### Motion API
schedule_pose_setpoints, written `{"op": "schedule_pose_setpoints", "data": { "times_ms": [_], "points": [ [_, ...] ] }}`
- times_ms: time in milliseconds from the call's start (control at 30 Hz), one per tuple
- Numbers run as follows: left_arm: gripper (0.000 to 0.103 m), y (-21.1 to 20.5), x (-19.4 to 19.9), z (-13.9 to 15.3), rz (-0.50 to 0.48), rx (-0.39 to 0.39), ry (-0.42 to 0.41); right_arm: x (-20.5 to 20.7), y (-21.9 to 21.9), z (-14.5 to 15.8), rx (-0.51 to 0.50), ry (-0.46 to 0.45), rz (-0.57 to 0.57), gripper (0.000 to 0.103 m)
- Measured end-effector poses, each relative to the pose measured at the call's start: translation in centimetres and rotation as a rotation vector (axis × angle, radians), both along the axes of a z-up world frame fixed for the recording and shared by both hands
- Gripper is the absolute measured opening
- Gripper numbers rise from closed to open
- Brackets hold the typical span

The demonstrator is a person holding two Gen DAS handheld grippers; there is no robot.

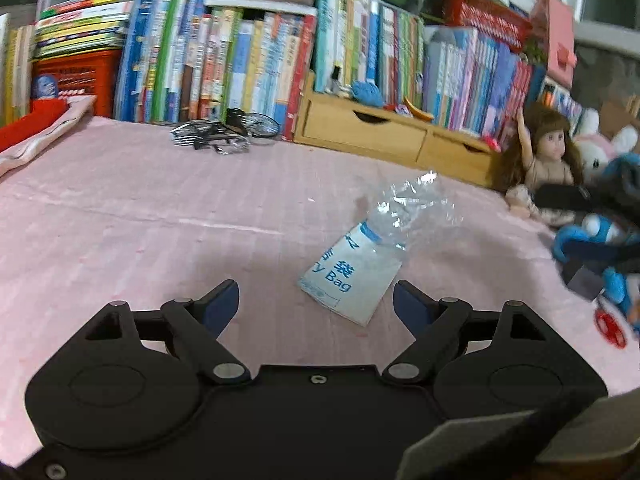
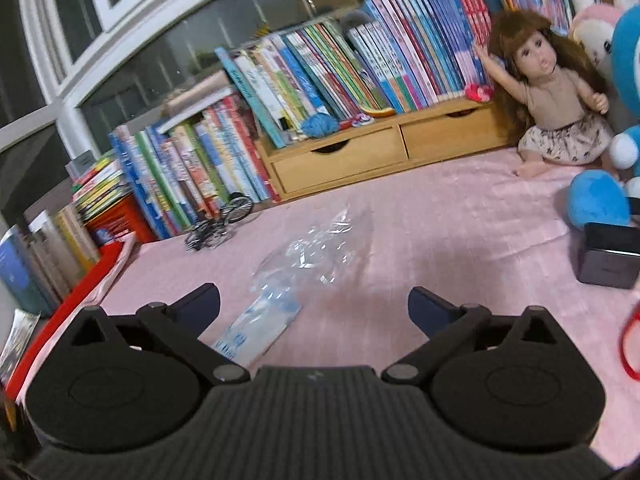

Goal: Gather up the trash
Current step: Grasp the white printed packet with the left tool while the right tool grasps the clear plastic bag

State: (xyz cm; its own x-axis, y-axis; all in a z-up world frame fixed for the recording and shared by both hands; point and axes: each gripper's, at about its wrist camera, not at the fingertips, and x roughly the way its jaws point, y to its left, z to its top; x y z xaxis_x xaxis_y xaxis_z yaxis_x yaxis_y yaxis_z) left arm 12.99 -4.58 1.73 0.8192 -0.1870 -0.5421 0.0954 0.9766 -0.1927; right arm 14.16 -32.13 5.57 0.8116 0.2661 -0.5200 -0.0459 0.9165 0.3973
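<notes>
Left gripper [image 1: 316, 300]: fingers spread wide, nothing between the pads. Just ahead of the tips, slightly right of centre, the plastic bag [image 1: 360, 256] lies flat on the pink cloth [image 1: 120, 220]; white end with blue print nearest, crumpled clear end pointing away. Pads clear of it.

Right gripper [image 2: 314, 308]: fingers also spread wide and empty. From here the plastic bag [image 2: 280, 292] sits toward the left finger, its printed end running under the gripper body's edge; contact cannot be judged.

Only in right view: black box [image 2: 610, 258] at right on the cloth, red ring-shaped item [image 2: 628, 354] at the frame edge, curved white window frame [image 2: 120, 20] behind the shelves. Only in left view: blurred dark and blue shapes at right edge, not identifiable.

Mid-field: small black wire bicycle model [image 1: 224, 132] lying at the foot of the books. Doll [image 2: 556, 92] seated at right beside a blue plush toy [image 2: 600, 196].

Far: wooden drawer unit [image 1: 384, 136] with two drawers, rows of upright books [image 1: 240, 56] on and beside it, red crate [image 1: 76, 76] under a flat stack at left.
</notes>
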Motion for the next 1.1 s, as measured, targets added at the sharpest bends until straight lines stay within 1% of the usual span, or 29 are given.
{"op": "schedule_pose_setpoints", "data": {
  "times_ms": [33,100,167,267,333,433,500,533,567,600,667,700,767,833,967,1033,1100],
  "points": [
    [0.088,-0.5,0.3,-0.5,-0.004,0.012,-0.013,1.0,-0.1,-0.6,0.013,0.013,-0.004,0.103],
    [0.09,-1.4,0.6,-1.3,-0.013,0.043,-0.045,2.7,-0.1,-1.5,0.047,0.037,-0.009,0.103],
    [0.091,-2.1,1.0,-1.8,-0.02,0.065,-0.046,4.3,0.1,-2.4,0.068,0.06,-0.003,0.103],
    [0.092,-2.5,2.0,-2.4,-0.045,0.063,-0.024,6.5,0.5,-3.6,0.085,0.082,-0.003,0.103],
    [0.093,-2.8,2.7,-2.6,-0.046,0.066,-0.009,7.7,0.8,-4.5,0.108,0.1,0.006,0.103],
    [0.093,-3.2,3.9,-2.9,-0.058,0.041,0.038,9.4,1.2,-5.8,0.14,0.132,0.01,0.103],
    [0.094,-3.4,4.4,-2.9,-0.066,0.038,0.047,10.2,1.4,-6.5,0.15,0.146,0.014,0.103],
    [0.094,-3.5,4.5,-2.9,-0.068,0.042,0.047,10.5,1.6,-6.8,0.16,0.152,0.022,0.1],
    [0.094,-3.6,4.5,-2.8,-0.07,0.043,0.047,10.6,1.7,-7.0,0.18,0.157,0.034,0.094],
    [0.094,-3.6,4.5,-2.8,-0.072,0.044,0.047,10.7,1.8,-7.0,0.204,0.157,0.046,0.09],
    [0.094,-3.7,4.4,-2.6,-0.072,0.044,0.046,10.8,2.2,-6.9,0.242,0.165,0.081,0.068],
    [0.094,-3.7,4.4,-2.6,-0.072,0.043,0.047,10.8,2.5,-6.7,0.243,0.169,0.092,0.067],
    [0.094,-3.7,4.4,-2.7,-0.074,0.042,0.046,10.7,3.2,-6.2,0.226,0.171,0.116,0.061],
    [0.094,-3.7,4.3,-2.6,-0.074,0.04,0.045,10.7,3.9,-6.1,0.253,0.198,0.159,0.058],
    [0.094,-3.5,3.9,-2.6,-0.073,0.038,0.042,10.2,4.8,-5.9,0.256,0.223,0.207,0.056],
    [0.094,-3.5,3.7,-2.6,-0.086,0.042,0.042,10.1,4.8,-6.0,0.294,0.26,0.234,0.055],
    [0.094,-3.7,3.7,-2.6,-0.086,0.054,0.043,9.9,4.5,-5.8,0.32,0.261,0.236,0.055]
  ]
}}
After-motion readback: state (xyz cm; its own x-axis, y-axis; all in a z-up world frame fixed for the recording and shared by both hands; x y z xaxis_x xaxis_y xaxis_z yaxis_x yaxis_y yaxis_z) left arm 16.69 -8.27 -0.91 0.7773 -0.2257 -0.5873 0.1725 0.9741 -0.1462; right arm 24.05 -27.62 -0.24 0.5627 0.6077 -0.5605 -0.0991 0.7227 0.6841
